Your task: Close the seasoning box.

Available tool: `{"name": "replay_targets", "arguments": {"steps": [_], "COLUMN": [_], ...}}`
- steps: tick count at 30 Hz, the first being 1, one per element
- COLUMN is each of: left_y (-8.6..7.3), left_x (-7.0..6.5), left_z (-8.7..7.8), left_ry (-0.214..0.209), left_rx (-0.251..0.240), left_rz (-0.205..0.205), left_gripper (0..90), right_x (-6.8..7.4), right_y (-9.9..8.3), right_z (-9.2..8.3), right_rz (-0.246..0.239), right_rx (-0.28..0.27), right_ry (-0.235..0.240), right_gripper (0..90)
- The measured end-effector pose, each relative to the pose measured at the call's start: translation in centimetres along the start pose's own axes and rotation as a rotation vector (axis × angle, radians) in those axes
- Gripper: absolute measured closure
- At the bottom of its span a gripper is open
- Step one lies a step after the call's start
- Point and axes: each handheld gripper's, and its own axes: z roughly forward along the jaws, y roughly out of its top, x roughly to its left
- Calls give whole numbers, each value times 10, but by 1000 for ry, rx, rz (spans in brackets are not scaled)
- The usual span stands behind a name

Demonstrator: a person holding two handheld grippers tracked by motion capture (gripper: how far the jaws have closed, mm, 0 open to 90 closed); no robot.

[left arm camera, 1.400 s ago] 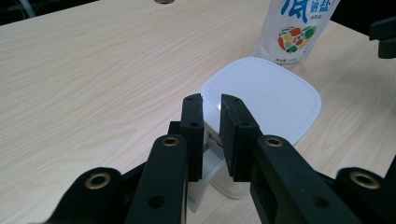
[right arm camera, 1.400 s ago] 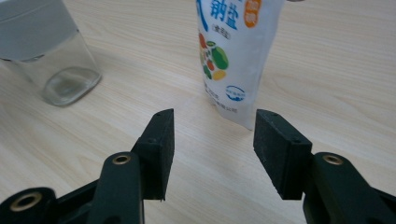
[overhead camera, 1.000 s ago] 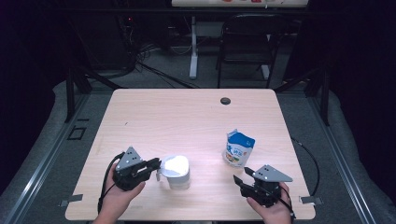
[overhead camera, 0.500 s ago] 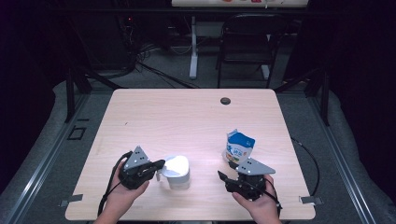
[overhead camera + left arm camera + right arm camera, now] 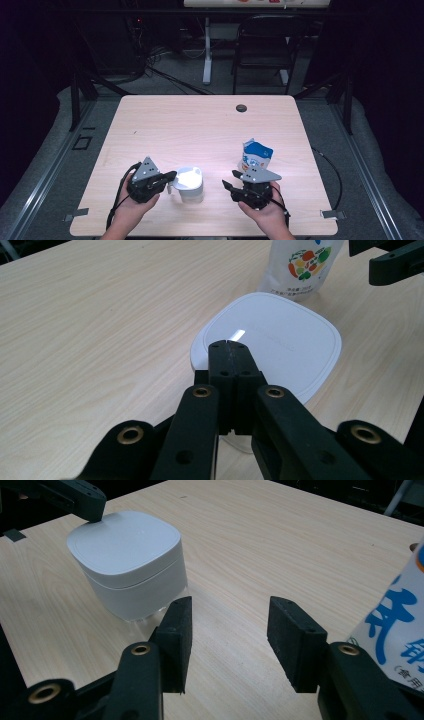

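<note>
Clenched tight with nothing visible between them, the left gripper's [image 5: 228, 347] jaws are resting their tips at the near edge of the white lidded container's [image 5: 270, 342] top; in the high view that left gripper [image 5: 169, 178] is sitting just beside the container [image 5: 189, 183], its tips touching the lid's edge. Across from it, the right gripper [image 5: 230, 630] is holding its jaws apart, though they have just been closing a little, with only bare table [image 5: 280, 540] between the pads (no object is in the gap). This right gripper [image 5: 231, 186] is pointing toward the container [image 5: 127, 562], which is standing a little ahead of it. Just beside the right gripper, a blue-and-white pouch [image 5: 256, 156] is standing upright near the table's [image 5: 175, 125] front right part. Both hands are gripping their tools at the table's near edge, with cables trailing behind.
</note>
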Motion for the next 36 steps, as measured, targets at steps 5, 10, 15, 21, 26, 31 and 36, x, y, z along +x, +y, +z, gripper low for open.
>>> {"name": "replay_targets", "arguments": {"steps": [5,10,15,21,26,31,36], "left_y": [-1,-2,-2,-2,-2,-2,-2], "left_x": [1,1,2,1,1,1,2], "left_z": [0,0,0,0,0,0,-1], "left_ry": [-9,-10,-11,-7,-4,0,-3], "left_rx": [-3,-12,-13,-12,-13,-11,-10], "left_rz": [-13,-14,-14,-9,-9,-4,-6], "left_gripper": [900,900,900,900,900,900,900], "right_x": [4,6,9,12,13,15,18], "right_y": [4,7,9,12,13,12,12], "right_z": [6,11,19,25,29,34,39], "right_rz": [-6,-9,-1,-27,-40,-48,-56], "right_rx": [9,0,25,47,68,84,90], "right_ry": [-18,-4,21,11,13,27,37], "right_gripper": [557,569,521,538,576,594,593]}}
